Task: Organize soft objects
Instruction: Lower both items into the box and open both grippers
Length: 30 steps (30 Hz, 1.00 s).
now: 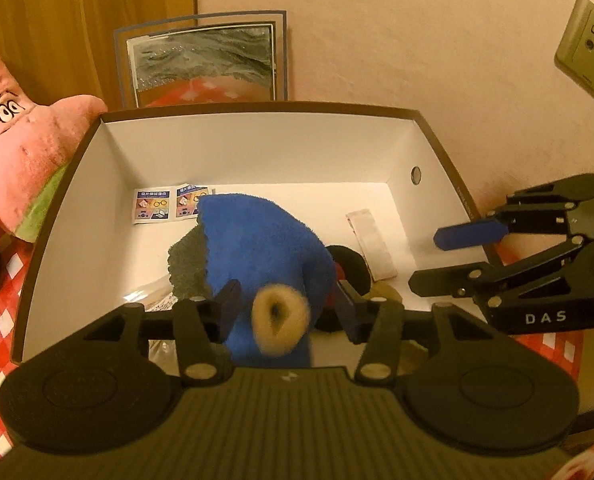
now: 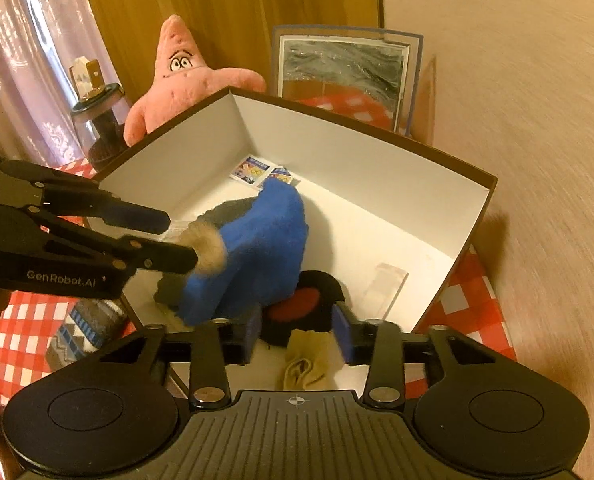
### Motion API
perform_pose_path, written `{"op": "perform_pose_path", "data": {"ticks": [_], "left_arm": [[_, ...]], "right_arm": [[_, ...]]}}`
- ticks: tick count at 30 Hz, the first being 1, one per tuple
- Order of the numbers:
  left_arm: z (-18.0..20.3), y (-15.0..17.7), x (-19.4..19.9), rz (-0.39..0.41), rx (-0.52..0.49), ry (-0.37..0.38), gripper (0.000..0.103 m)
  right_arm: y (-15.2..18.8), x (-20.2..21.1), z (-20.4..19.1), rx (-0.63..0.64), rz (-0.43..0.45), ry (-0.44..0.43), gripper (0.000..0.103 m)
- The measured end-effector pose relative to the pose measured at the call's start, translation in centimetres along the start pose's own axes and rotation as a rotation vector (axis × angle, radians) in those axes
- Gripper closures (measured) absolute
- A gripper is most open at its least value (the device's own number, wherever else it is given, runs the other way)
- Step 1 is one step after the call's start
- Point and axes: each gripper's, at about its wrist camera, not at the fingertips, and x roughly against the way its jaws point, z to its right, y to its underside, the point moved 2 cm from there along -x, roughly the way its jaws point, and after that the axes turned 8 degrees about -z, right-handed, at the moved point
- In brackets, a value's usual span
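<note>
A blue fuzzy soft toy with a tan ring patch and a grey part hangs over the white-lined brown box. My left gripper is wide open around its lower end; it also shows in the right wrist view, where the toy droops into the box. My right gripper is open and empty over a black-and-red soft item and a tan sock inside the box. It appears in the left wrist view at the box's right rim.
A pink starfish plush leans behind the box's left side. A framed picture stands against the wall. Small printed packets and a clear strip lie in the box. A glass jar stands on the red checked cloth.
</note>
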Motion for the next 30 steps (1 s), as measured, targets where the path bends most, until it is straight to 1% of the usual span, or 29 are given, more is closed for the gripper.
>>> {"op": "perform_pose_path", "data": {"ticks": [4,7,18,23,27,30], "left_arm": [[-0.1,0.1,0.0,-0.011,-0.005,-0.002,0.054],[-0.2,0.1,-0.1,-0.017,-0.001,-0.001,0.054],[0.0,0.5,0.9,-0.005,0.009,-0.01,0.054],[0.1,0.8,1.9,0.014,0.011,-0.017,0.053],[-0.2,1.4,3.9,0.071,0.048,-0.022,0.053],[-0.9,2.1,5.9,0.106,0.083,-0.016,0.049]], "right_arm": [[0.0,-0.1,-0.1,0.006,-0.006,0.0,0.051],[0.0,-0.1,-0.2,0.008,-0.008,0.005,0.048],[0.3,0.7,-0.5,-0.014,0.013,0.011,0.044],[0.6,1.7,-0.7,-0.024,0.033,0.027,0.043],[1.1,3.2,-0.6,-0.056,0.085,0.04,0.043],[1.9,5.1,-0.3,-0.109,0.156,0.058,0.043]]}}
